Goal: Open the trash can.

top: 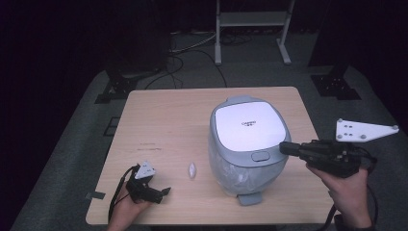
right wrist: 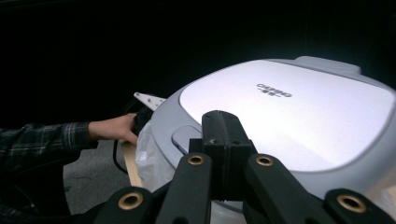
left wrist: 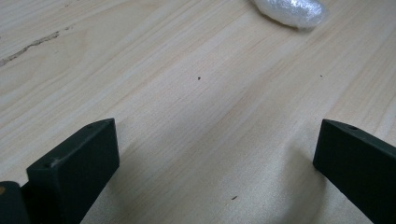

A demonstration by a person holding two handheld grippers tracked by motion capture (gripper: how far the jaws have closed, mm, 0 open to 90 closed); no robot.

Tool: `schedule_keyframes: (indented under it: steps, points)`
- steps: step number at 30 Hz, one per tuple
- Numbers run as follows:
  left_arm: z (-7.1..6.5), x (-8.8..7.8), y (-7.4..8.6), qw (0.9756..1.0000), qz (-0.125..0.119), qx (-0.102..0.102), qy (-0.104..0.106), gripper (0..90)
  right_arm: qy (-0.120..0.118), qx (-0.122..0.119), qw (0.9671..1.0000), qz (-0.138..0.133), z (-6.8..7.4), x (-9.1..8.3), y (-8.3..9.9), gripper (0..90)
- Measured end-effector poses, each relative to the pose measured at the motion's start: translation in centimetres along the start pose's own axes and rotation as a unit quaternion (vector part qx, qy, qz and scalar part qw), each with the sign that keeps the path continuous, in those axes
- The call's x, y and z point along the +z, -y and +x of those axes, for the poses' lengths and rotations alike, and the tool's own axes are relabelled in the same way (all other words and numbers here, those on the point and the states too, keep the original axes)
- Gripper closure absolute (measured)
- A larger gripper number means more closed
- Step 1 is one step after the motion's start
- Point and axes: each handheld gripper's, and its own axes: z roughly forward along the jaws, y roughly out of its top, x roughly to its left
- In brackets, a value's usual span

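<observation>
A grey rice cooker point(top: 246, 144) with a white lid point(right wrist: 289, 112) stands on the wooden table point(top: 168, 120), its body wrapped in clear plastic. My right gripper point(top: 285, 147) is shut with nothing in it; its tip hovers at the cooker's right side, close to the lid's release button point(top: 260, 156). In the right gripper view the closed jaws point(right wrist: 223, 122) point over the lid's front rim beside that button point(right wrist: 186, 138). My left gripper point(top: 166, 191) rests low at the table's front left, open and empty, its jaws apart over bare wood point(left wrist: 215, 116).
A small wad of clear plastic point(top: 192, 170) lies on the table between the left gripper and the cooker, also at the top of the left gripper view point(left wrist: 292, 11). A white metal stand point(top: 252, 29) and cables sit on the floor behind the table.
</observation>
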Motion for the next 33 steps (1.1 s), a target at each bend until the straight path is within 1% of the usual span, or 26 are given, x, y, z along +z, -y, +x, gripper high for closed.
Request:
schedule_keyframes:
  steps: [4,10,20,25,31,33]
  points:
    - [0.0,0.0,0.0,1.0000,0.000,0.000,0.000,0.0,-0.013,-0.002,0.9999,0.011,0.4,1.0,0.0,90.0]
    - [0.0,0.0,0.0,1.0000,0.000,0.000,0.000,0.0,-0.025,-0.005,0.9995,0.020,0.6,2.2,-0.1,90.0]
    - [0.0,0.0,0.0,1.0000,0.000,0.000,0.000,0.0,-0.028,-0.010,0.9989,0.037,0.8,3.6,-0.1,90.0]
    - [0.0,0.0,0.0,1.0000,0.000,0.000,0.000,0.0,-0.026,-0.013,0.9986,0.044,0.8,4.1,0.0,90.0]
    - [0.0,0.0,0.0,1.0000,0.000,0.000,0.000,0.0,-0.025,-0.013,0.9988,0.040,0.8,4.2,0.1,90.0]
    - [0.0,0.0,0.0,1.0000,0.000,0.000,0.000,0.0,-0.017,-0.017,0.9989,0.041,0.9,4.3,0.1,90.0]
